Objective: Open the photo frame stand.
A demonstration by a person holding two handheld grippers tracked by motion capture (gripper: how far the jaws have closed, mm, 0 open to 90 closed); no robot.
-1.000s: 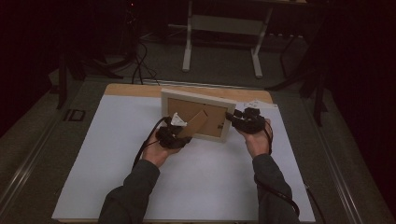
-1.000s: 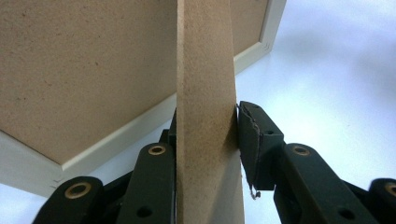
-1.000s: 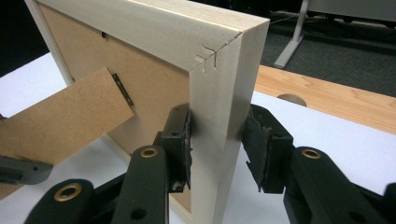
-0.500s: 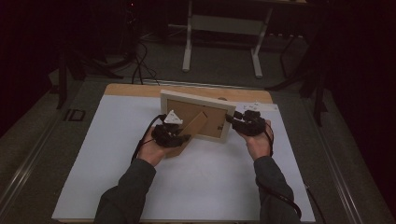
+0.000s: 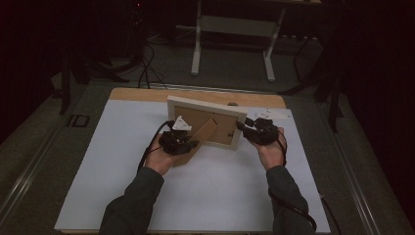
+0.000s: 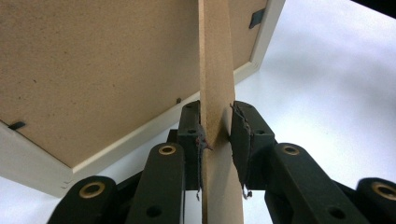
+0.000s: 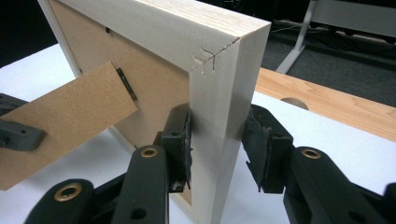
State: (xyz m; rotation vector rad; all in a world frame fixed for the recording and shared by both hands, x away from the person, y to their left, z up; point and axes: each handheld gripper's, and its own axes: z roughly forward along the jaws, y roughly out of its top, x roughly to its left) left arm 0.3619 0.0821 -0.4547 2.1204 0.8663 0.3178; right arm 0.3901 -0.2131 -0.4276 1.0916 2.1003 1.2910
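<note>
Item: picture frame point(image 5: 205, 122), standing on edge on the white sheet point(image 5: 122, 161), its brown backing turned toward me.
Stand: fibreboard easel stand point(image 6: 215, 74), hinged to the backing and swung out toward my left hand.
Just changed: my left gripper point(image 6: 215, 135) has been closing its jaws on the stand. A second ago the stand lay closer to the backing; now it angles out further.
Meaning: I judge the stand is being pulled open so the frame can prop itself; that step looks under way, not finished.
Left tool state: jaws narrow. The left pad touches the stand's edge, the right shows a sliver of gap, so the grip looks light.
Right tool state: my right gripper point(image 7: 215, 140) straddles the frame's right side rail about half open, one pad on the backing side, the other at the front face. Hold looks steadying; firm contact on the far pad I cannot tell.
Left hand pose: palm up, low, just in front of the frame.
Right hand pose: at the frame's right end, reaching in level.
</note>
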